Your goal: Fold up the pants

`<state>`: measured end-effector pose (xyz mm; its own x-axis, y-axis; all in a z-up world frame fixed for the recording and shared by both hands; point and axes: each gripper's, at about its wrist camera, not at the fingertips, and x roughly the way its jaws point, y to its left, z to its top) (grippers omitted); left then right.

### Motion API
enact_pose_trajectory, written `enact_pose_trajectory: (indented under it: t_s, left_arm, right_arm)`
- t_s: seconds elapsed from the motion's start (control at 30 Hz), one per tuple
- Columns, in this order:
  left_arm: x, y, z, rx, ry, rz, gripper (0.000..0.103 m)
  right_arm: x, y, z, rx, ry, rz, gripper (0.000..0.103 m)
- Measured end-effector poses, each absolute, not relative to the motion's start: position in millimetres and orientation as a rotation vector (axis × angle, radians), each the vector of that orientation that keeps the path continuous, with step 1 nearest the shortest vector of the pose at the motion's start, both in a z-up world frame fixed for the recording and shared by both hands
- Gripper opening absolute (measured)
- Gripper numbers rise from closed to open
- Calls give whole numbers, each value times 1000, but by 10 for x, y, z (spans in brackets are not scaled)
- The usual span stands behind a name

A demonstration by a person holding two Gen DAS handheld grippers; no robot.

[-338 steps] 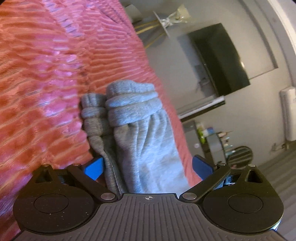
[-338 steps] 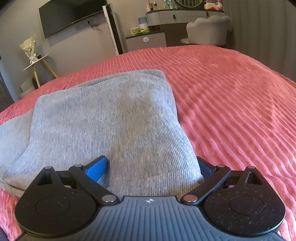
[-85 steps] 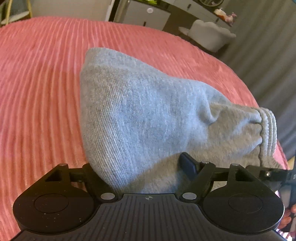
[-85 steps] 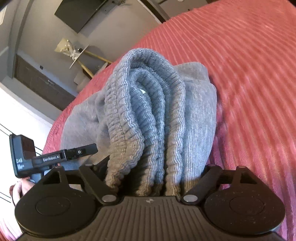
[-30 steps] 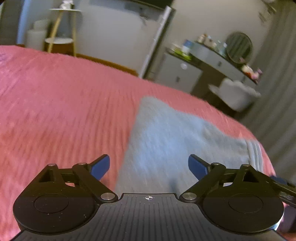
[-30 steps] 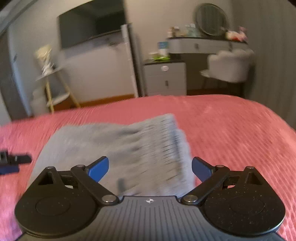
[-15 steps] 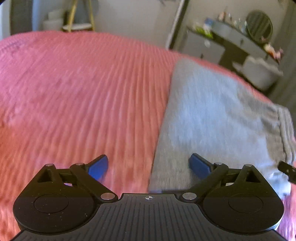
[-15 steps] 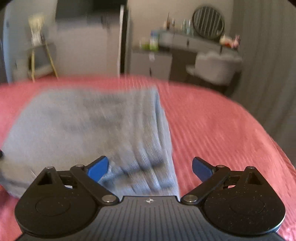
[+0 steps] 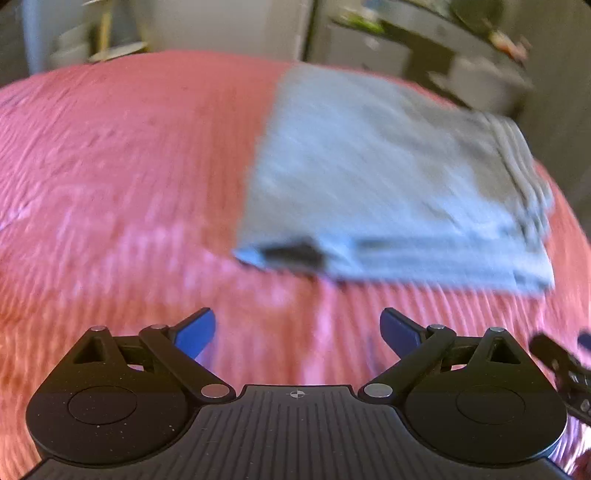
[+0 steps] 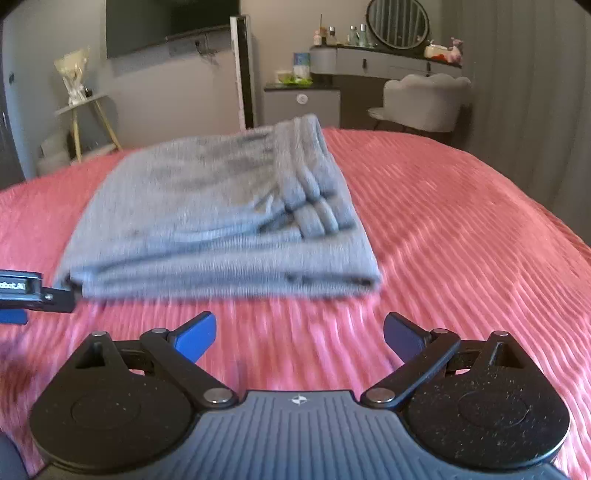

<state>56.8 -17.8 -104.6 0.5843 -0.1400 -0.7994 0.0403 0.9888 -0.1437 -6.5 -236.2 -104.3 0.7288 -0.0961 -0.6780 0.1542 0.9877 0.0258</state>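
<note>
Lying folded in a flat stack on the pink ribbed bedspread, the grey knitted pants are judged finished; left tongs and right tongs, wide open and empty, should be withdrawn without brushing the stack.

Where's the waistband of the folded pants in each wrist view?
Left wrist: waistband runs down the right edge of the pants, upper right of frame.
Right wrist: waistband lies on top of the stack, just above centre.
Shared landmark: the round mirror, blurred in the left view's top right corner.
</note>
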Motion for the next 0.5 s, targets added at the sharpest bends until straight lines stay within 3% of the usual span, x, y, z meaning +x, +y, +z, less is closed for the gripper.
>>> enact_pose_trajectory:
  t_s: [0.27,0.5]
  left_arm:
    - [184,-323,-997,-59,935,-57,100]
    - [57,-295,-903,-79,894,-56,100]
  right_arm:
    - [-308,-2243,-811,44,682,-124,97]
    - [-342,-2169,-865,-46,756,-184,97]
